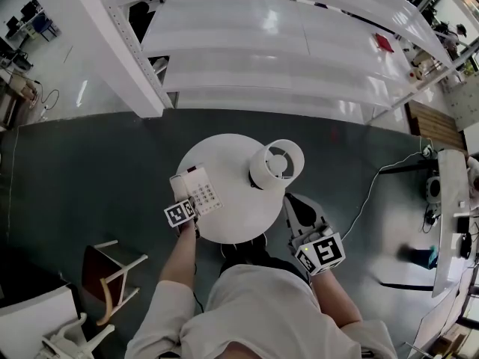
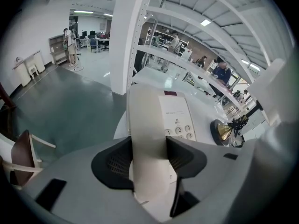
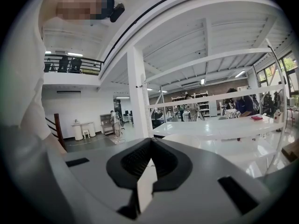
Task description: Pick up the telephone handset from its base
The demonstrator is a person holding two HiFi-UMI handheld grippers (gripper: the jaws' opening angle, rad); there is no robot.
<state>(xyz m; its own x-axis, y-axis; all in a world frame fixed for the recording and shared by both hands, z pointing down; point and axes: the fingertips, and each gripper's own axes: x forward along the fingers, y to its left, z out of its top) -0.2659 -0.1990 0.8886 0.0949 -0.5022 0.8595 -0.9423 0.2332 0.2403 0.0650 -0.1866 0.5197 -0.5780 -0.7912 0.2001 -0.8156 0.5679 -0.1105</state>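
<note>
The left gripper (image 2: 149,148) clasped the white handset (image 2: 145,120) between its jaws, the handset lying on the telephone base (image 2: 180,118) on a round table (image 1: 233,229). The right gripper (image 3: 150,160) hung beside the table, jaws pinched together and empty.

The telephone base (image 2: 175,111) has round keys (image 2: 179,130); the numbers 1, 2 and 3 show on them; the small print above is too tiny to read.
</note>
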